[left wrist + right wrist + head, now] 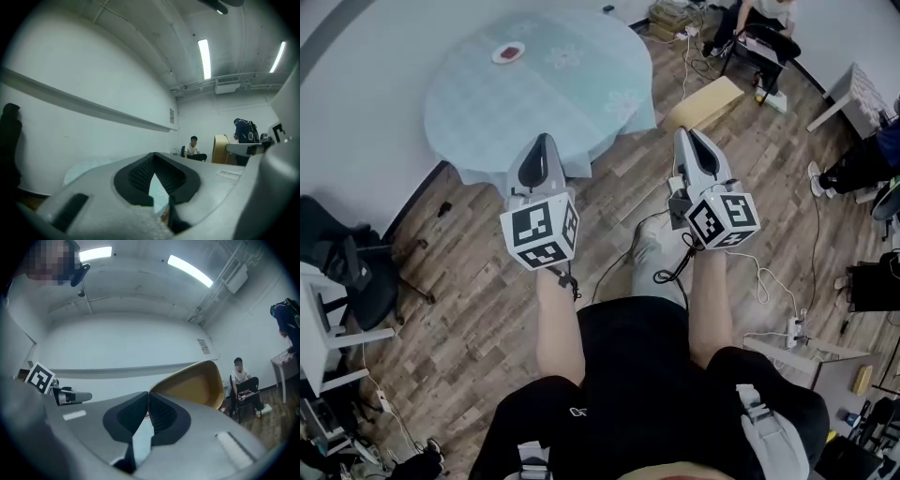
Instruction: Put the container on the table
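Observation:
A tan open container (708,101) hangs in the air past the right edge of the round table (534,94), which wears a pale blue cloth. My right gripper (684,133) is shut on the container's near rim. In the right gripper view the container (197,385) rises just behind the closed jaws of that gripper (148,393). My left gripper (542,139) is shut and empty, pointing at the table's near edge. Through the left gripper view its closed jaws (154,154) frame the blue cloth, and the container (219,149) shows to the right.
A small white dish with something red (508,52) sits on the far side of the table. A black chair (337,262) stands at the left. Cables (769,281) and a power strip (792,328) lie on the wood floor. A seated person (759,28) is at the far right.

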